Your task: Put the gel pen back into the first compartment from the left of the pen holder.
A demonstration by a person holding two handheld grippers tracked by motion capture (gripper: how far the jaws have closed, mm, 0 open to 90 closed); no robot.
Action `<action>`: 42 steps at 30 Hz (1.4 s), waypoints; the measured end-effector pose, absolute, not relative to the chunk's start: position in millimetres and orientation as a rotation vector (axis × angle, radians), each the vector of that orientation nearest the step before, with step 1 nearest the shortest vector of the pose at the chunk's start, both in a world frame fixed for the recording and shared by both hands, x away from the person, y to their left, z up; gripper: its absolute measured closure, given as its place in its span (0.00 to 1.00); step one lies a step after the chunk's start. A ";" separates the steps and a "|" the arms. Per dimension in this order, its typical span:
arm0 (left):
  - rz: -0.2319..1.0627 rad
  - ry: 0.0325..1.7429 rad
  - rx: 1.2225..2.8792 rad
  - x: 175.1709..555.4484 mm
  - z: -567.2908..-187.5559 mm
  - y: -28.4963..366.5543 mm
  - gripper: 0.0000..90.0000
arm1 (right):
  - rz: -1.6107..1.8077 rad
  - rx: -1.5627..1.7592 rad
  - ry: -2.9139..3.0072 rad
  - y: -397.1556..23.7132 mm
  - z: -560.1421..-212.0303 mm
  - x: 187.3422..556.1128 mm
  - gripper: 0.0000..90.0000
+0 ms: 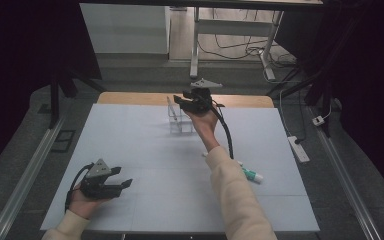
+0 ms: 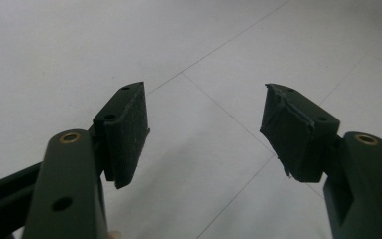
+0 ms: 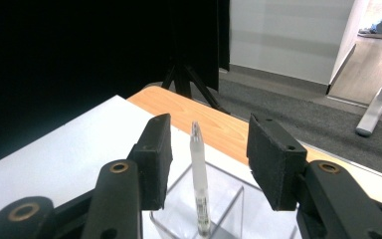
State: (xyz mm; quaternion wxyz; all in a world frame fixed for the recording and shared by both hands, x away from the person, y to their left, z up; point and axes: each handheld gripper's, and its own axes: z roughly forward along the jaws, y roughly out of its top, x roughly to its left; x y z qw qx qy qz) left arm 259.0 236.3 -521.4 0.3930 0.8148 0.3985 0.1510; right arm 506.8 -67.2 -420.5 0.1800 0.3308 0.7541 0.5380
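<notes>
Right now my right tongs (image 3: 206, 164) stand parted above a clear plastic box (image 3: 229, 199) at the far edge of the desk (image 1: 145, 150), with a pen (image 3: 199, 179) standing inside it, leaning against the box wall. The pads are apart from the pen on both sides, so I judge it released and resting on its own. My worry is the way out: the pen rises up between the pads, and if I draw the tongs sideways instead of straight up, one pad could clip the tip and tip the light box over, or flick the pen out onto the desk. The box sits close to the wooden far edge, so a knock there could send it off. My left tongs (image 2: 206, 134) rest wide open over bare desk, holding nothing. A marker (image 1: 250, 174) lies by my right sleeve, which could brush it on the way back.
</notes>
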 end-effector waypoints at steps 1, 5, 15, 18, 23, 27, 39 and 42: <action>0.384 1.012 2.069 259.1 -521.4 236.3 0.39 | 1.524 0.935 2.134 -69.2 -420.6 505.6 0.58; 0.385 1.013 2.070 259.2 -521.5 236.1 0.39 | 1.508 0.929 2.153 -76.5 -423.2 499.9 0.58; 0.386 1.013 2.075 259.3 -521.8 235.3 0.39 | 1.491 0.900 2.218 -93.4 -426.4 484.2 0.57; 0.387 1.014 2.076 259.5 -522.0 235.2 0.39 | 1.481 0.883 2.242 -97.2 -424.9 479.4 0.56; 0.389 1.017 2.077 259.6 -522.1 235.4 0.39 | 1.473 0.865 2.275 -103.9 -424.2 469.9 0.55; 0.390 1.018 2.077 259.6 -522.0 235.6 0.39 | 1.468 0.847 2.303 -110.6 -425.0 462.3 0.54; 0.394 1.018 2.081 261.0 -522.5 234.6 0.39 | 1.436 0.824 2.380 -133.5 -435.9 440.1 0.52; 0.394 1.018 2.081 261.1 -522.4 234.7 0.39 | 1.422 0.823 2.388 -138.9 -438.2 433.9 0.52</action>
